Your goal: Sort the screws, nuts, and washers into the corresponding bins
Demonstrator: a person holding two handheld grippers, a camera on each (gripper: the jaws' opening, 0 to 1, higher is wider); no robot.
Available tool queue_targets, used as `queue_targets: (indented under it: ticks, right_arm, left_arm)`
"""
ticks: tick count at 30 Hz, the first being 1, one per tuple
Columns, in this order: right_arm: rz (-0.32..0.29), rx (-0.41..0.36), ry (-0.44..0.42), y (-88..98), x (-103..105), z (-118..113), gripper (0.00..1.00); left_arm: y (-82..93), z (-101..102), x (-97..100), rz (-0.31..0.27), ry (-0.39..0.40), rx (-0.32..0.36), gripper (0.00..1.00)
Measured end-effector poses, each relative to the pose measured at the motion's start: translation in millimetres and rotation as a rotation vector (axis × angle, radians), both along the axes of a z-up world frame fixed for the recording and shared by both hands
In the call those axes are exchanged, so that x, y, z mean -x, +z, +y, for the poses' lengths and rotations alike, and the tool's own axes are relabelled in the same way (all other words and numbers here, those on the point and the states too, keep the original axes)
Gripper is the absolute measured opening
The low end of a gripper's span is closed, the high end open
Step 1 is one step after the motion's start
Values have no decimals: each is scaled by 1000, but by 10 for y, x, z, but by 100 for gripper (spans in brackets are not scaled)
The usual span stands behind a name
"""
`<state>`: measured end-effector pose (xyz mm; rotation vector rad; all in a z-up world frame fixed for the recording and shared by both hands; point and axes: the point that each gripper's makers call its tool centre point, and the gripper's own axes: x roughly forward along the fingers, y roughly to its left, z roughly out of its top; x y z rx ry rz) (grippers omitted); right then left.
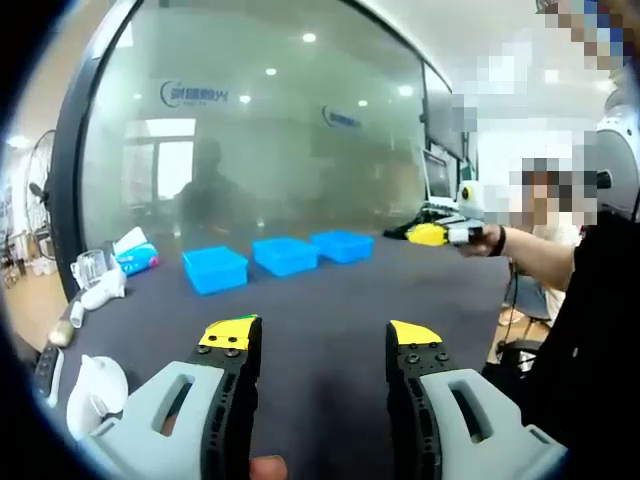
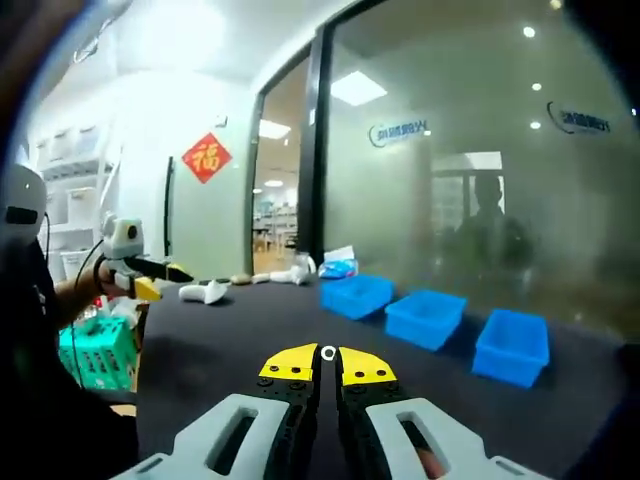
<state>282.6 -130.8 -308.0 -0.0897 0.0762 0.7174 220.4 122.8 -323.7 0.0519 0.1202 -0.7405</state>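
Observation:
Three blue bins stand in a row on the dark table (image 1: 330,300): the nearest bin (image 1: 215,268), the middle bin (image 1: 285,255) and the farthest bin (image 1: 342,245). My left gripper (image 1: 322,335) hovers open over the table in front of them, nothing between its yellow tips. My right gripper (image 2: 328,358) is shut on a small silvery washer (image 2: 328,352) at its tips. The bins also show at its right: one bin (image 2: 357,295), a second bin (image 2: 425,317), a third bin (image 2: 512,345). Each gripper appears in the other's view: right gripper (image 1: 418,235), left gripper (image 2: 172,272).
A frosted glass wall (image 1: 260,130) runs behind the bins. A tissue packet (image 1: 135,255), a glass cup (image 1: 90,268) and white objects (image 1: 95,385) lie at the table's left end. A green tissue box (image 2: 95,350) sits off the table edge. A person (image 1: 590,300) stands at the right.

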Motion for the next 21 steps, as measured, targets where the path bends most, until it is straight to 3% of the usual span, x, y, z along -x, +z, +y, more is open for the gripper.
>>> queue_targets:
  ticks: [5,7,12,19,21]
  right_arm:
    - [-17,-15,-27,122,-345,-8,4]
    - [11,-30,-24,131,-486,3,4]
    - [14,-56,-60,225,-926,1,4]
    - [-6,-56,-115,299,-1560,53,4]
    - [-4,-26,-128,287,-1701,69,4]
  left_arm:
    - [-10,9,3,2,1,0,48]
    - [-20,15,8,3,2,-4,48]
    - [-34,54,-5,7,11,2,48]
    - [-61,63,-28,11,14,8,48]
    - [-60,66,-36,12,15,11,48]
